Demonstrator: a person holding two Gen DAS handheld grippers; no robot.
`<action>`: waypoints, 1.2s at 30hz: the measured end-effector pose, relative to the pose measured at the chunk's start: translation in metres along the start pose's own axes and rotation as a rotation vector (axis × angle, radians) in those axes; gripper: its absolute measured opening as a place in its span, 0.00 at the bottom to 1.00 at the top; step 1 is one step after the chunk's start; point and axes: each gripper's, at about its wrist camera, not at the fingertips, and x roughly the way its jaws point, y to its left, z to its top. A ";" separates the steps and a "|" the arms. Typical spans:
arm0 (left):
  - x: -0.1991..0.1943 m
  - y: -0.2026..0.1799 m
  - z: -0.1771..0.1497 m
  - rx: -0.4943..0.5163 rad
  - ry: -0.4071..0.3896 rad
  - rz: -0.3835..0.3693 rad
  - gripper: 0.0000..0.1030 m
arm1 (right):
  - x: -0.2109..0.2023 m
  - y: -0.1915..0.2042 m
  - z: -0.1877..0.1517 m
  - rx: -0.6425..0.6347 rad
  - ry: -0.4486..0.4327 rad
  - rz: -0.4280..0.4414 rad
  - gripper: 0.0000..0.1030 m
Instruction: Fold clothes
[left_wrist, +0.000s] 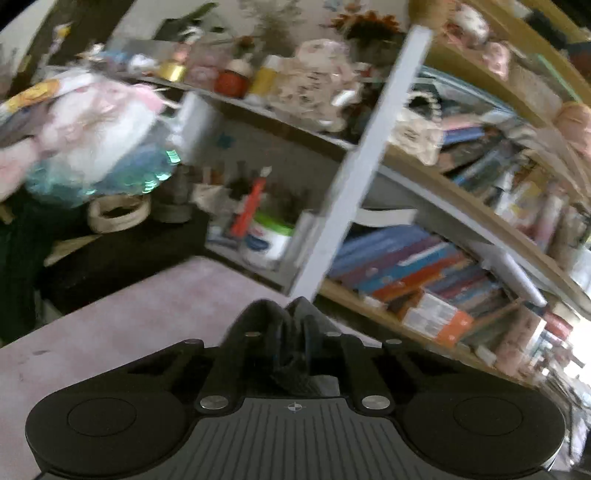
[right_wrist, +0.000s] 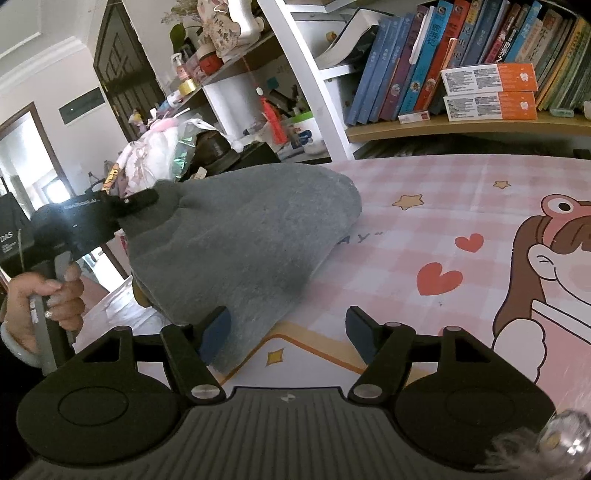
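Observation:
A grey knit garment (right_wrist: 243, 240) hangs from my left gripper (right_wrist: 147, 201) at the left of the right wrist view, its far end resting on the pink checked tablecloth (right_wrist: 424, 192). My left gripper is shut on the garment's edge and holds it lifted. In the left wrist view, dark fabric (left_wrist: 291, 343) is bunched between the shut fingers of the left gripper (left_wrist: 291, 314). My right gripper (right_wrist: 288, 332) is open and empty, low over the table, its left pad (right_wrist: 216, 332) just in front of the garment's hanging lower edge.
A bookshelf with books (right_wrist: 424, 62) and orange boxes (right_wrist: 487, 92) stands behind the table. Cluttered shelves with jars, a white tub (left_wrist: 266, 240) and a plush bundle (left_wrist: 88, 125) lie to the left. The cartoon print (right_wrist: 546, 266) covers the table's right side.

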 end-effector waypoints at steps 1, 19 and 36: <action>0.007 0.006 -0.001 -0.026 0.042 0.013 0.13 | 0.000 0.000 0.000 0.001 -0.001 0.001 0.66; 0.039 0.017 -0.014 -0.016 0.224 -0.040 0.77 | 0.028 -0.028 0.017 0.321 0.002 0.100 0.64; 0.036 -0.046 -0.061 -0.090 0.316 -0.267 0.53 | -0.040 -0.061 0.005 0.272 0.001 0.006 0.32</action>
